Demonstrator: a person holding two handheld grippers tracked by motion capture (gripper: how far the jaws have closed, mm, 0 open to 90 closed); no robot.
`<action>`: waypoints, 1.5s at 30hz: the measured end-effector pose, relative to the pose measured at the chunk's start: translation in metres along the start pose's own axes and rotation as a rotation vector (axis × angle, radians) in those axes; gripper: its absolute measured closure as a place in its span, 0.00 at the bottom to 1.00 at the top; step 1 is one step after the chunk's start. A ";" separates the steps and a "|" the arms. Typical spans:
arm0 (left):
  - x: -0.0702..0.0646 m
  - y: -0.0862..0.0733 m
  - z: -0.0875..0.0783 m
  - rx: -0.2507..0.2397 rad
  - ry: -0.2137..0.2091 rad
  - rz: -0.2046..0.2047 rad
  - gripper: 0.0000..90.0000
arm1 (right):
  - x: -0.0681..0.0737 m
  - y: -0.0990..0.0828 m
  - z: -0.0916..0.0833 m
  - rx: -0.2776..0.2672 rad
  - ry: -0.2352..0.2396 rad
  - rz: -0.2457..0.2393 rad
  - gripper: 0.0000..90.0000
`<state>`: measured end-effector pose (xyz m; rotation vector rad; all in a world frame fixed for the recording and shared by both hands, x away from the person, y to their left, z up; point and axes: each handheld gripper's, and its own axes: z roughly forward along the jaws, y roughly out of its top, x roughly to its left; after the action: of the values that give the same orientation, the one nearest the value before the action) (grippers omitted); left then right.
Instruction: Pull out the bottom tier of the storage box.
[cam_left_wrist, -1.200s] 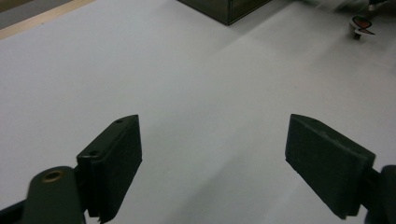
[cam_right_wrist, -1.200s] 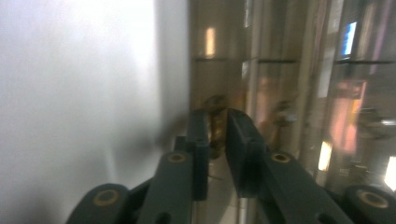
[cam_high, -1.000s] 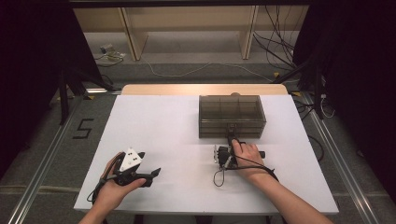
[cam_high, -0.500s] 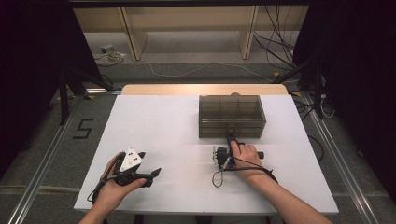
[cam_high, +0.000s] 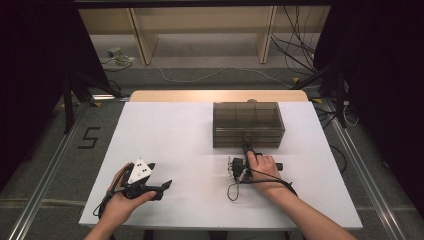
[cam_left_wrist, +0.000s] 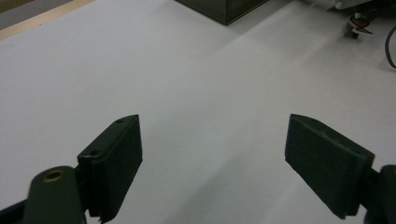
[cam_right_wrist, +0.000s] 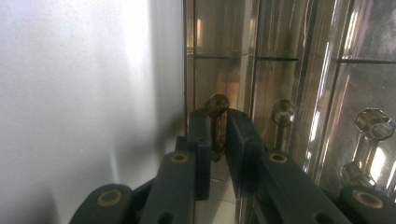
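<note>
Grasp step: the right gripper (cam_right_wrist: 217, 133), its jaws just closed, pinches a drawer knob (cam_right_wrist: 217, 106) of the smoked organiser box (cam_high: 248, 124), calling for a straight near-side pull, while the left gripper (cam_left_wrist: 212, 158) rests spread on the worktop (cam_high: 170, 135).

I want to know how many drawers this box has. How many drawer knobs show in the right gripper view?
3: one knob between the right gripper jaws, a second knob beside it, a third knob nearest the view's right edge. More may be hidden.
</note>
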<state>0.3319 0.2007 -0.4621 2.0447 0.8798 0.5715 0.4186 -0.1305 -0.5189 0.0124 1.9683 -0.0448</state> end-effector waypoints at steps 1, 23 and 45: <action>0.000 0.000 0.000 0.000 0.000 -0.001 0.21 | 0.000 0.000 0.000 0.000 0.000 0.000 0.90; 0.001 0.000 -0.001 0.002 0.003 -0.001 0.21 | 0.001 0.000 -0.004 0.004 0.001 0.000 0.90; 0.001 -0.001 -0.001 0.003 0.008 0.001 0.21 | 0.002 0.000 -0.013 0.011 0.009 0.008 0.90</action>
<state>0.3314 0.2021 -0.4619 2.0477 0.8844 0.5793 0.4055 -0.1299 -0.5158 0.0273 1.9768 -0.0503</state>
